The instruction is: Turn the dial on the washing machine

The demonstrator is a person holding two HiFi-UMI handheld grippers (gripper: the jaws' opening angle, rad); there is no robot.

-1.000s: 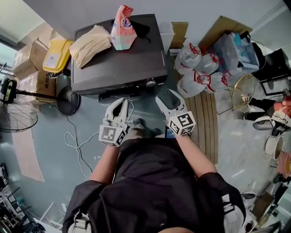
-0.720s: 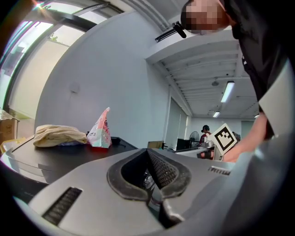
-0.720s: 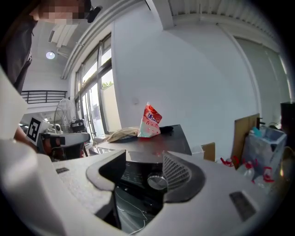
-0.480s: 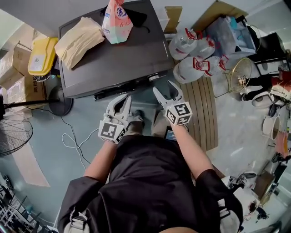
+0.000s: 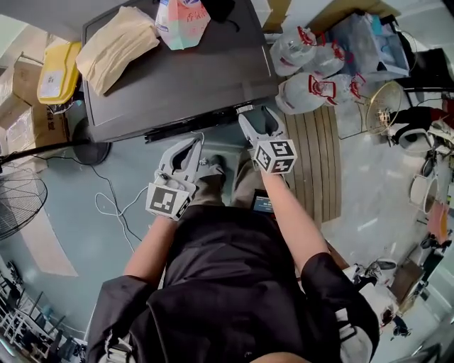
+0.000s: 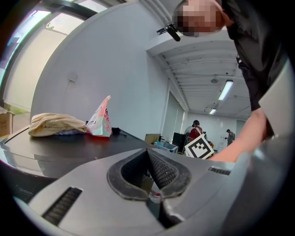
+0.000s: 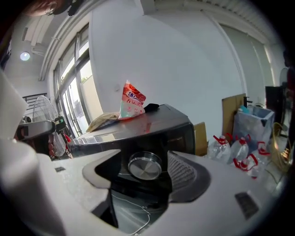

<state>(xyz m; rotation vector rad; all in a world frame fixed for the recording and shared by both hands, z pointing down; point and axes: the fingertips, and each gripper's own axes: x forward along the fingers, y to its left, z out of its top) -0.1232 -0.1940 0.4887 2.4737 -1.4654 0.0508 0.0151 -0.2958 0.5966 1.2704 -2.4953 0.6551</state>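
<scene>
The washing machine (image 5: 177, 78) is a dark, flat-topped box in front of me. Its round silver dial (image 7: 144, 167) sits on the front panel, right between the jaws of my right gripper (image 7: 145, 179). Those jaws have just been opening, and a gap shows on both sides of the dial. In the head view the right gripper (image 5: 257, 117) lies against the machine's front edge and hides the dial. My left gripper (image 5: 193, 145) hangs lower and to the left, clear of the machine, its pads (image 6: 161, 170) closed together on nothing.
A pink-and-white bag (image 5: 181, 18) and a tan cloth (image 5: 113, 46) lie on the machine's top. Water bottles (image 5: 312, 64) stand to its right by a slatted wooden board (image 5: 319, 163). A floor fan (image 5: 18, 205) and a cable (image 5: 113, 213) are at the left.
The right gripper has come forward to the machine's front edge, over the spot where the dial showed, with its jaws spread wider. The left gripper has shifted only a little.
</scene>
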